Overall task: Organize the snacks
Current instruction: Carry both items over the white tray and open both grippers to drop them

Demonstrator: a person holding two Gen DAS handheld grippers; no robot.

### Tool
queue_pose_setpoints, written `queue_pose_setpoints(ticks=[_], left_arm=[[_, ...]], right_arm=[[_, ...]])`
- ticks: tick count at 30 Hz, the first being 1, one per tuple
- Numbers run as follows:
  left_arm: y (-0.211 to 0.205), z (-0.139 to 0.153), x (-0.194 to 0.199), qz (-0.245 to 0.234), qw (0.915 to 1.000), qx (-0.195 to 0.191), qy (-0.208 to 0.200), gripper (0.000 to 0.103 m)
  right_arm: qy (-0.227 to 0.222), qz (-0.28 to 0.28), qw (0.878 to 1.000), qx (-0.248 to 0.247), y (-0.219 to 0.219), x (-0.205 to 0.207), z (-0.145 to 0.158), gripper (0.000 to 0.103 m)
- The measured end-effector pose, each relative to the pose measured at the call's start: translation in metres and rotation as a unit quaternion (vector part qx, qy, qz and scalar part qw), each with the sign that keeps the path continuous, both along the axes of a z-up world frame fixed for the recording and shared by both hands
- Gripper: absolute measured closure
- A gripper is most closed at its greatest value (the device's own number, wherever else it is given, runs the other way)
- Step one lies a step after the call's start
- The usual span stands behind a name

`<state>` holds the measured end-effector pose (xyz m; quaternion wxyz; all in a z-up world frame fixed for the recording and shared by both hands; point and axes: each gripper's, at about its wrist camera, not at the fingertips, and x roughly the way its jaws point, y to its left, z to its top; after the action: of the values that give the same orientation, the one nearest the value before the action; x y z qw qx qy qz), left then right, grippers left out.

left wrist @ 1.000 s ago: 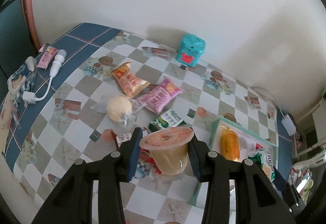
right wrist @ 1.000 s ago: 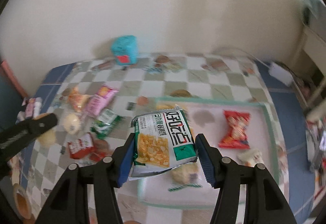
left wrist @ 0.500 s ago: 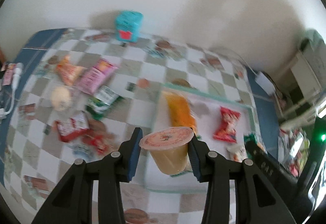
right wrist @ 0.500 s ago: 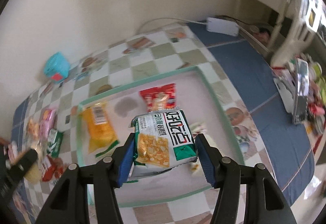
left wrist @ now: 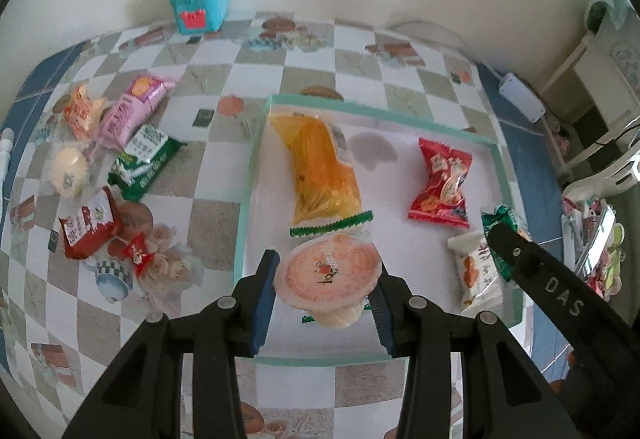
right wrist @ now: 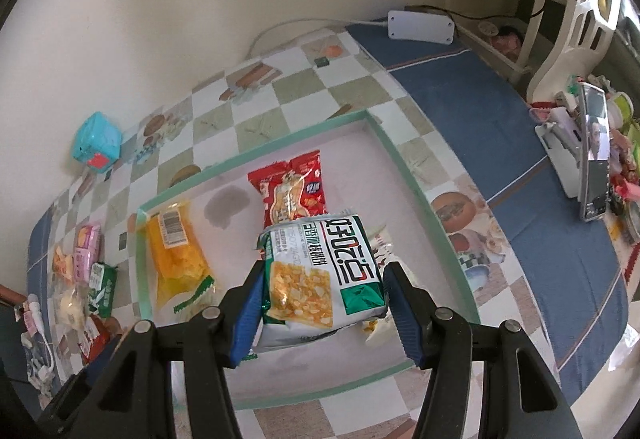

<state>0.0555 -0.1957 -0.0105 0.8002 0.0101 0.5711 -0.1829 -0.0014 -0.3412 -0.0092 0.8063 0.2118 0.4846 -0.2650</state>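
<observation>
My left gripper (left wrist: 322, 295) is shut on a jelly cup (left wrist: 326, 275) with an orange lid, held over the near left part of the green-rimmed tray (left wrist: 256, 159). My right gripper (right wrist: 322, 299) is shut on a white and green cracker packet (right wrist: 320, 279), held over the near middle of the tray (right wrist: 404, 167). In the tray lie an orange packet (left wrist: 320, 167), a red packet (left wrist: 442, 179) and a small white packet (left wrist: 476, 271). The orange packet (right wrist: 176, 251) and red packet (right wrist: 292, 191) also show in the right wrist view.
Loose snacks lie left of the tray: a pink packet (left wrist: 128, 111), a green packet (left wrist: 146, 159), a round bun (left wrist: 68, 171), a red packet (left wrist: 86, 227). A teal box (left wrist: 199, 7) stands by the wall. A white adapter (right wrist: 420, 25) and a phone on a stand (right wrist: 592, 151) are to the right.
Both grippers have swung right from the loose snacks to above the tray and come lower over it, each still holding its item.
</observation>
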Motion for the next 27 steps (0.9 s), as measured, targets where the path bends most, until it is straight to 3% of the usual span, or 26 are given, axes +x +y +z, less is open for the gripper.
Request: queue_pose_setpoints(ticks=[19,23,27], left_arm=[[0.009,-0.027,0.008,0.022,0.9984,-0.004,0.052,0.057],[0.009,-0.026,0.008,0.023,0.9985,-0.003,0.049,0.039],[0.011,-0.025,0.008,0.027,0.9984,-0.005,0.049,0.039]], right_arm=[[0.041,0.017,0.999,0.017,0.008,0.010,-0.023,0.041],[0.044,0.020,0.999,0.014,0.008,0.011,-0.024,0.031],[0.042,0.023,0.999,0.011,0.009,0.012,-0.022,0.025]])
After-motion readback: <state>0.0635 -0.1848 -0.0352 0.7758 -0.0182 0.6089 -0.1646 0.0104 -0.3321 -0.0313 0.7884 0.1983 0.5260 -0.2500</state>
